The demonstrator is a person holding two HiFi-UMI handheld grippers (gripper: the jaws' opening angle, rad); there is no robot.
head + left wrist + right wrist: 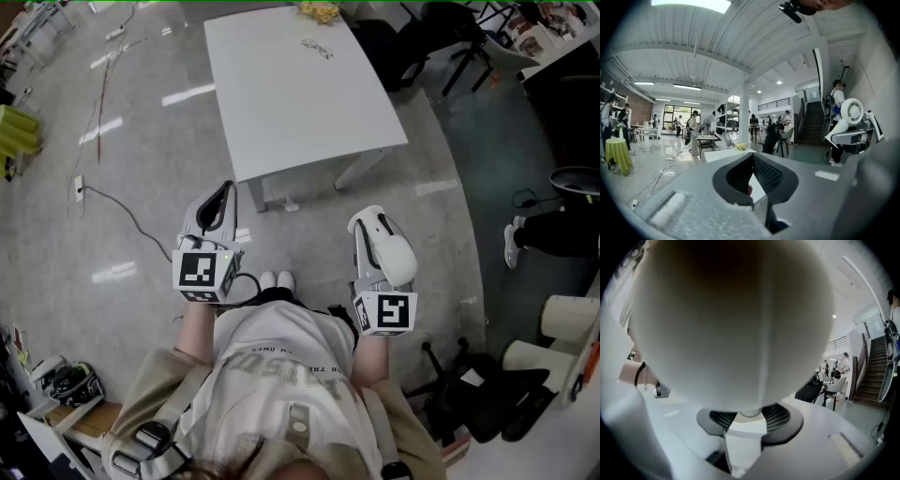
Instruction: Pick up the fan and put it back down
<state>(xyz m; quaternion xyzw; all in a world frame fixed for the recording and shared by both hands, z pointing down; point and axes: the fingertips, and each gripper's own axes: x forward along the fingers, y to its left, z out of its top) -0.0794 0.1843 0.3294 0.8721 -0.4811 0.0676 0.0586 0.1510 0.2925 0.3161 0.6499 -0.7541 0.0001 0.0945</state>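
A white fan [392, 251] with a rounded head sits between the jaws of my right gripper [371, 228], which is shut on it at waist height, in front of the white table [291, 94]. In the right gripper view the fan's smooth white body [736, 319] fills most of the picture, above the right gripper [746, 423]. In the left gripper view the fan [853, 111] shows at the right. My left gripper [223, 195] is shut with nothing in it, level with the right one; its pads [765, 174] meet in front of the table [723, 153].
Yellow flowers [319, 11] and a small object [317, 47] lie at the table's far end. Cables [112, 202] run over the floor at the left. Black chairs [441, 42] stand beyond the table, a chair base [487, 398] at the lower right. People [693, 126] and stairs [811, 122] are far off.
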